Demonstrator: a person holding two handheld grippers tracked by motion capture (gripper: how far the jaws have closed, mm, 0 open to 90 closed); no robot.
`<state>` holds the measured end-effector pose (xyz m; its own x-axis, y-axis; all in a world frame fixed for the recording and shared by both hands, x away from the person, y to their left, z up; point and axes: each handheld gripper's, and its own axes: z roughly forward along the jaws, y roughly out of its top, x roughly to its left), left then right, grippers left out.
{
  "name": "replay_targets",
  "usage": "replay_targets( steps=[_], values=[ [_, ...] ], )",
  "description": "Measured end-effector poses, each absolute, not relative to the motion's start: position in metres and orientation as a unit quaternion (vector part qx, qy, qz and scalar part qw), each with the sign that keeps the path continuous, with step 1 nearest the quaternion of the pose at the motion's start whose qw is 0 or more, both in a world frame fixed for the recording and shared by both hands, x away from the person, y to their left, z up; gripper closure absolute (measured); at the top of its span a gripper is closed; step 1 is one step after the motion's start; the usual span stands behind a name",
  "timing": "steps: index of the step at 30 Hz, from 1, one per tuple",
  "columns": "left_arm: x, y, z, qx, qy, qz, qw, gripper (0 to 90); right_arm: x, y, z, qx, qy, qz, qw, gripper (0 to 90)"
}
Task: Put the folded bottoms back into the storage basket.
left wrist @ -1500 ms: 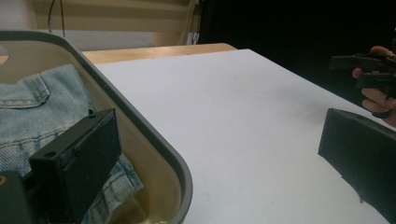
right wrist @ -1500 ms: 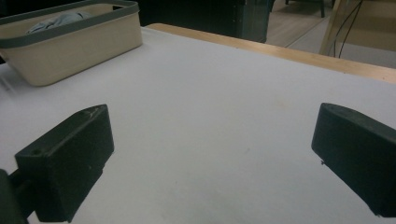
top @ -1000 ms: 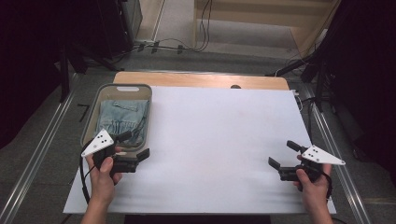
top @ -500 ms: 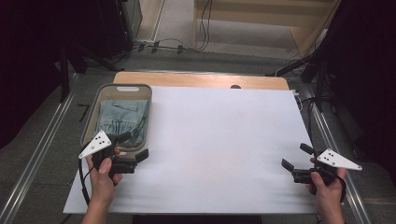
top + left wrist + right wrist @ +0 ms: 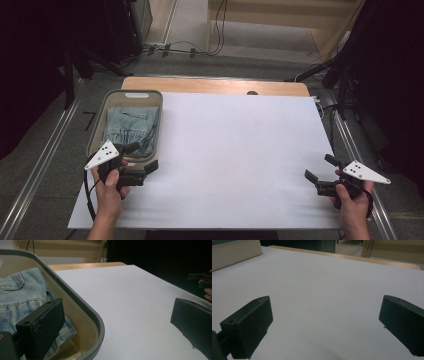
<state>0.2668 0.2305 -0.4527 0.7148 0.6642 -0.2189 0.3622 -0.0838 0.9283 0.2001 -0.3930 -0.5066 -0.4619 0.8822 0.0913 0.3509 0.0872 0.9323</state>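
One grey tub (image 5: pixel 96 131) at the table's left edge, one folded light-blue denim garment (image 5: pixel 131 127) lying inside it. Two grippers, one per hand. Left gripper (image 5: pixel 145 157) sits at the tub's near right corner, jaws wide open and straddling the rim: in the left gripper view one jaw hangs inside the tub over the denim, the other over the white sheet outside, nothing gripped; whether the inner jaw touches the denim cannot be told. Right gripper (image 5: pixel 320 167) is well apart at the table's right near edge, jaws open above bare sheet. One white sheet (image 5: pixel 235 155) covers the table (image 5: pixel 215 86), wood strip showing at the far edge. Room: grey floor, cables (image 5: pixel 200 47) behind, dark curtains both sides.
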Motion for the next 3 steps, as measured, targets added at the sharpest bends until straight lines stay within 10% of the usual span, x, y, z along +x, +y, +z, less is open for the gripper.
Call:
replay_targets(
  steps=[3],
  values=[
    [0.2670,0.2287,-0.4518,0.727,0.352,0.133,0.574,0.0,0.1989,-0.3936,-0.5051,0.451,0.683,0.508,0.268,0.0]
  ],
)
